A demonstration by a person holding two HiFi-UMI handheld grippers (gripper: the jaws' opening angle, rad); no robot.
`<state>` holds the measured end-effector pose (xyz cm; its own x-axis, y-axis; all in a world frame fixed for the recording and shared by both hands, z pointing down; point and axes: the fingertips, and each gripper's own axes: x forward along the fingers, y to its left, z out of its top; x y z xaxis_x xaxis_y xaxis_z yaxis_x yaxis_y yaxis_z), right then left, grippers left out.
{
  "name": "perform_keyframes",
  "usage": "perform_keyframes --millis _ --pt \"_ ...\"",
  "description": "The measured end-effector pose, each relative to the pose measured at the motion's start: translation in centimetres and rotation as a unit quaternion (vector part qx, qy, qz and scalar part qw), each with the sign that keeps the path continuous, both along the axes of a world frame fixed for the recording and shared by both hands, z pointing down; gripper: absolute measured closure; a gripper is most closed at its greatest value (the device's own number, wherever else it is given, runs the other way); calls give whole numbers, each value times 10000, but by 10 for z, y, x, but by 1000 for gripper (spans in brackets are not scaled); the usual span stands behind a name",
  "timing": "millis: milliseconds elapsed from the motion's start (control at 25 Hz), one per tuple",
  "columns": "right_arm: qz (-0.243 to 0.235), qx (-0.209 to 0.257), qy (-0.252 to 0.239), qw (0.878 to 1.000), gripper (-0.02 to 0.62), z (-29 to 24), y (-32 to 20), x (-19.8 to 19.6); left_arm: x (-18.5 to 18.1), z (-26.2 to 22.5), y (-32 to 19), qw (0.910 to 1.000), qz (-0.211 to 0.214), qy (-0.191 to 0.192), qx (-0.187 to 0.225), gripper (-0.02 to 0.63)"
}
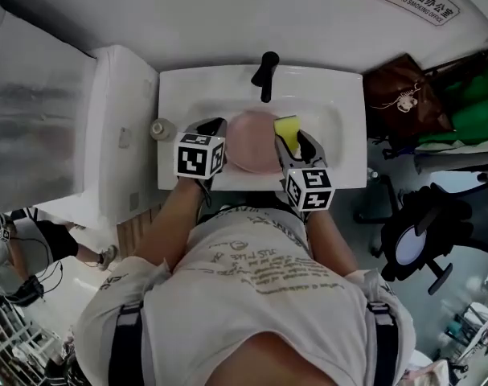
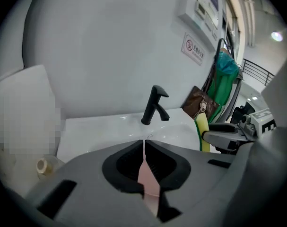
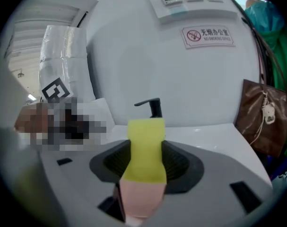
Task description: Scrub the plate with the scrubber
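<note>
A pink plate [image 1: 250,141] hangs over the basin of a white sink [image 1: 344,127], below a black tap [image 1: 267,74]. My left gripper [image 1: 217,129] is shut on the plate's left rim. In the left gripper view the plate [image 2: 148,178] shows edge-on between the closed jaws. My right gripper [image 1: 297,141] is shut on a yellow scrubber [image 1: 287,130], which sits at the plate's right edge. In the right gripper view the scrubber [image 3: 146,145] stands upright between the jaws, with a pink part below it. The left gripper view also shows the scrubber [image 2: 200,132] at its right.
A small roll [image 1: 158,129] lies on the sink's left corner. A white cabinet [image 1: 111,127] stands left of the sink. A brown bag [image 1: 403,96] and green cloth [image 1: 469,111] hang at the right, above black equipment [image 1: 420,236] on the floor.
</note>
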<state>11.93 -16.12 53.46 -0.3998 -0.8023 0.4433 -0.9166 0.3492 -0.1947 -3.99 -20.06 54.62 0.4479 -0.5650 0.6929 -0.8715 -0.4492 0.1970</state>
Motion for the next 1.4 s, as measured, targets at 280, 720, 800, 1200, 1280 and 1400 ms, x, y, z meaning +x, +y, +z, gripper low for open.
perform_keyframes --millis 280,720,800,1200,1280,1400 --pt "-776 -481 -41 9958 383 41 -18 -7 -12 73 10 9888 -375 23 -1446 584" --pt "-1331 -647 -82 9890 383 53 -28 -23 -23 151 31 9562 -759 228 -2818 382" --pt "-1373 -671 -79 9882 383 55 -25 -24 -26 164 34 9489 -850 267 -3026 382" --pt "-1260 -710 13 9895 383 56 -21 -14 -21 202 43 9048 -1103 804 -4033 396" --pt "-1212 -712 39 9901 383 55 -22 -12 -19 208 47 8944 -1087 882 -4248 401" --pt "-1110 -719 54 9912 383 53 -23 -8 -12 214 54 8766 -1023 1107 -4570 452"
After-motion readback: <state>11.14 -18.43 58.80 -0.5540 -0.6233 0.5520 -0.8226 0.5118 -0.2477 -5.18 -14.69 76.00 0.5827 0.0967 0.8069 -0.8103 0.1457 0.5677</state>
